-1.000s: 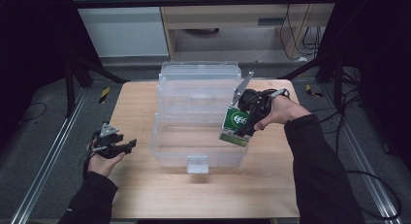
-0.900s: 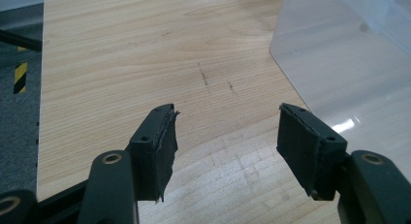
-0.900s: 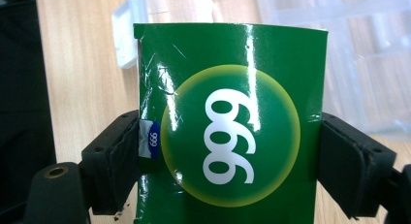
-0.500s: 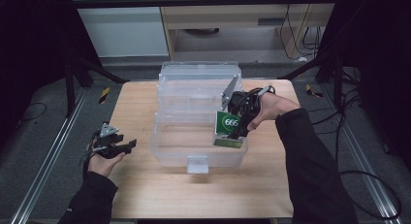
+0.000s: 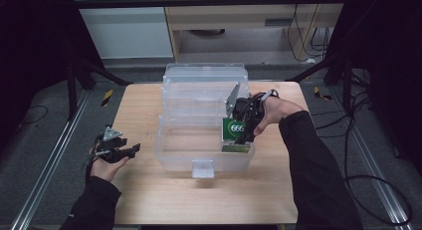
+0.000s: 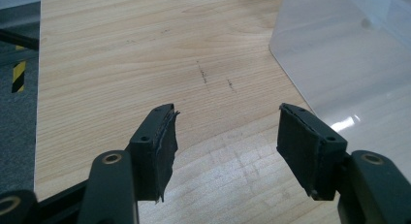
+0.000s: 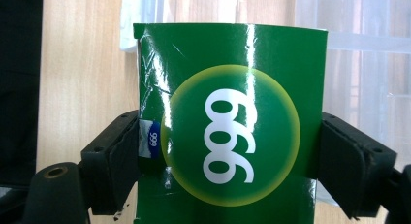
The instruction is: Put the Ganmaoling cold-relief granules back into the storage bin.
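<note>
A green box (image 5: 236,133) with a white "999" on a round yellow-edged mark (image 7: 232,127) hangs in my right gripper (image 5: 240,130), whose jaws press on its two sides. The box is at the right end of the clear plastic bin (image 5: 171,158), its lower end down inside the front compartment. My left gripper (image 5: 130,151) rests in the hand at the table's left edge, jaws wide apart with nothing between them. In the left gripper view its fingertips (image 6: 160,136) frame bare wood beside the bin's corner (image 6: 339,64).
The bin stands mid-table on the wooden table (image 5: 139,105), with stepped compartments toward the back and a small latch tab (image 5: 202,168) at its front. A dark floor, metal rails and cables surround the table.
My right gripper has carried the green box leftward and down, from beside the bin's right rim into its front compartment. The left hand has stayed put.
</note>
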The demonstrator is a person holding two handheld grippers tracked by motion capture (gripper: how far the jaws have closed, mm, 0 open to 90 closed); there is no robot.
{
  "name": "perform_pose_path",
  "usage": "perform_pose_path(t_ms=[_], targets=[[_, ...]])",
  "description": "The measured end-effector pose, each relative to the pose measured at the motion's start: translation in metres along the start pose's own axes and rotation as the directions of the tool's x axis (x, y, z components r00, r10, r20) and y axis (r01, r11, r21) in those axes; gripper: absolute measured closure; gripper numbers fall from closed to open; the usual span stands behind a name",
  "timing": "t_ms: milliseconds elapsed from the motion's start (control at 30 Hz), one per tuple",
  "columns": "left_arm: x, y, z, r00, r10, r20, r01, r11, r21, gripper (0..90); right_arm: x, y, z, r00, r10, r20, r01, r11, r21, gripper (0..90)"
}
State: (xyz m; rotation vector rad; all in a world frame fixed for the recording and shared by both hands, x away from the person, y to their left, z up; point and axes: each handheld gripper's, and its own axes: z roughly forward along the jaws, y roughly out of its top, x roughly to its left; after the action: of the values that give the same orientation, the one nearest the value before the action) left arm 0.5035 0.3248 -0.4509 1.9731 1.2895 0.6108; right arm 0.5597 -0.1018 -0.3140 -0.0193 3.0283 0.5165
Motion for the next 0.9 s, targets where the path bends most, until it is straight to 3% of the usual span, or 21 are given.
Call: perform_pose_path(t_ms=[367, 900], targets=[[0.0, 0.0, 0.0, 1.0, 0.0, 0.001, 0.0, 1.0, -0.002, 38.5, -0.002, -0.002, 0.014, 0.9994, -0.034, 0.002, 0.034, 0.998, 0.056, 18.0], [-0.001, -0.001, 0.0, 1.0, 0.004, 0.003, -0.004, 1.0, 0.001, 38.5, -0.002, 0.0, 0.029, 0.9972, -0.073, 0.013, 0.072, 0.993, 0.091, 18.0]])
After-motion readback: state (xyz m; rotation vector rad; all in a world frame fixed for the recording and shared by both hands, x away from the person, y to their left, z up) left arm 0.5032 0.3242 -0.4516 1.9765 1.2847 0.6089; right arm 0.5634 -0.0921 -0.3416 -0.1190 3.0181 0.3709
